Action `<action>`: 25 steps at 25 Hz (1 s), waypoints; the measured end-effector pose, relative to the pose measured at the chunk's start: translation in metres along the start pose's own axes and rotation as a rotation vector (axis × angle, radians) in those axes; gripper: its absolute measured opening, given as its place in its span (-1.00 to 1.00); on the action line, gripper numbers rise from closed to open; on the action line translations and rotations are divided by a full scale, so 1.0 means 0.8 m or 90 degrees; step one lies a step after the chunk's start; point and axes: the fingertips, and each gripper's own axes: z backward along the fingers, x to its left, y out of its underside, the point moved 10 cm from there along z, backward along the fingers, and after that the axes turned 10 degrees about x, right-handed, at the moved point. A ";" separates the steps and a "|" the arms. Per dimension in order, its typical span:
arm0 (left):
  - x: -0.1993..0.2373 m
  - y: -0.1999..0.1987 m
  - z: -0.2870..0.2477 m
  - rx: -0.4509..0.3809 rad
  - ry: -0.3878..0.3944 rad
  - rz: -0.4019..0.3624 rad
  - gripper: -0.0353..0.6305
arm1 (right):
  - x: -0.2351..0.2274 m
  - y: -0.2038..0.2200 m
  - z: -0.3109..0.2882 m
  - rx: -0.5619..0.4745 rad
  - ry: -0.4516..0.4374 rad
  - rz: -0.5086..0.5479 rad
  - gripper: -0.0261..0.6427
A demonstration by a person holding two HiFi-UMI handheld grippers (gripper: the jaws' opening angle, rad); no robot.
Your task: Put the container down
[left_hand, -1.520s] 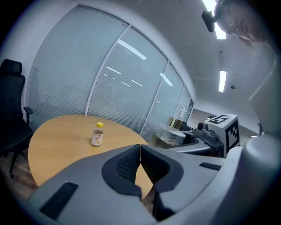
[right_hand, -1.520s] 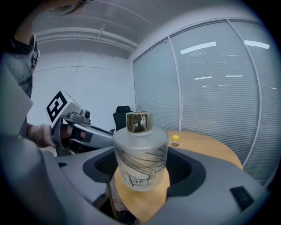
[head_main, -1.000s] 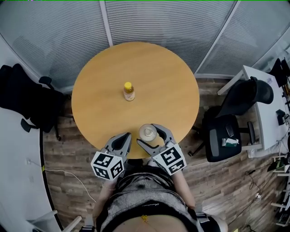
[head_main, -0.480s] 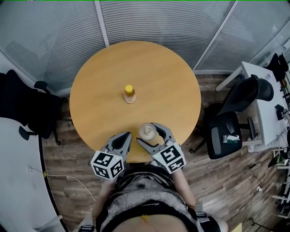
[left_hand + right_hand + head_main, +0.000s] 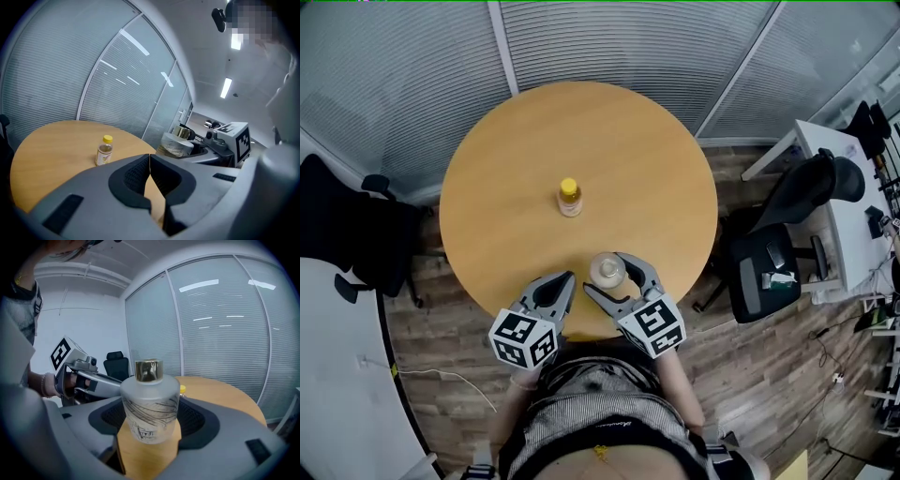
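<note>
At the near edge of the round wooden counter (image 5: pixel 506 178), the left tool (image 5: pixel 566 279) has its jaws pressed together with nothing between them. Just beside it, the right tool (image 5: pixel 605 275) is clamped on the sides of a frosted glass container (image 5: pixel 607 270) with a gold cap, upright over the counter's edge. Farther out, mid-counter, stands a small yellow-capped bottle (image 5: pixel 570 198). Beyond are blind-covered glass partitions (image 5: pixel 609 42).

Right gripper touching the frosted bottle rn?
Touching. In the right gripper view, the right gripper has its pads pressed on both sides of the frosted bottle, no gap visible.
</note>
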 end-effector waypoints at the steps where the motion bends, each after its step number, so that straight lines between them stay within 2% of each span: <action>1: 0.003 0.000 -0.001 0.003 0.004 -0.002 -0.83 | 0.000 0.000 -0.002 0.001 0.004 -0.001 0.11; 11: 0.013 -0.011 -0.013 0.006 0.013 -0.011 -0.83 | -0.017 -0.005 -0.004 -0.007 0.029 -0.009 0.11; 25: 0.013 -0.012 -0.018 -0.005 -0.028 0.020 -0.83 | -0.043 -0.011 -0.022 0.008 0.002 0.022 0.11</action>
